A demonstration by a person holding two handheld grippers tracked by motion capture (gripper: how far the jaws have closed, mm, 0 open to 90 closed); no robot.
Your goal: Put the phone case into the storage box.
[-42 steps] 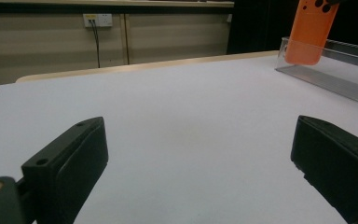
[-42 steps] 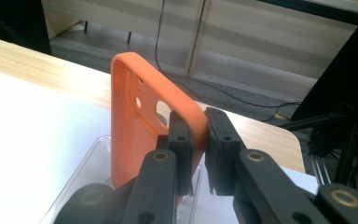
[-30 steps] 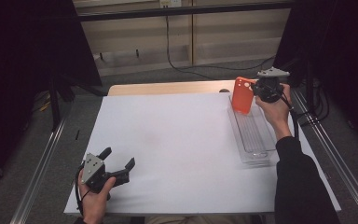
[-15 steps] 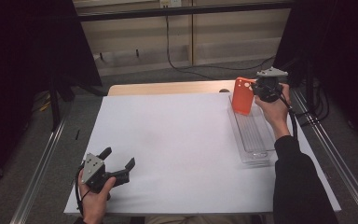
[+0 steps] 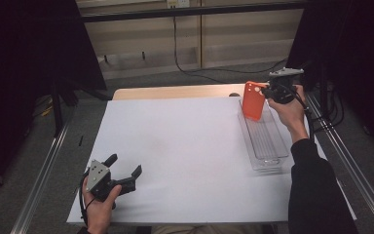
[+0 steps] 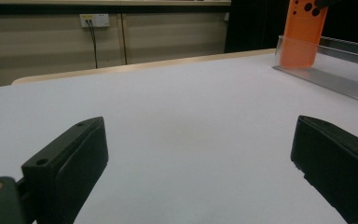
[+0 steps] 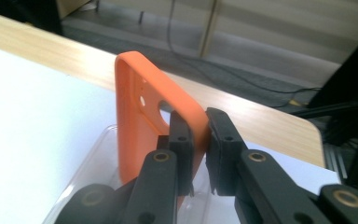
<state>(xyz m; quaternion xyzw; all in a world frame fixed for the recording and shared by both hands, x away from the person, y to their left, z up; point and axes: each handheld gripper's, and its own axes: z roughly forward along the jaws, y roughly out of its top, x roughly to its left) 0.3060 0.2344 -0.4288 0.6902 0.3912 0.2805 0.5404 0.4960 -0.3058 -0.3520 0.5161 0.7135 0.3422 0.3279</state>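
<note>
Fingers (image 7: 200, 140) pinch case (image 7: 144, 135) above tray (image 5: 268, 146).

The phone case (image 7: 142, 121) is made of orange plastic, smooth and matt, with a soft look. The tray (image 5: 268, 146) is made of clear plastic, shiny and see-through, and ridges are seen along its bottom. The surface (image 5: 175, 91) is made of pale wood with a smooth finish, and most of it is covered by a white sheet (image 5: 185, 146), flat and matt like paper. The right tongs (image 7: 199, 140) are made of black matt plastic, with brass-coloured metal rings set in.
</note>
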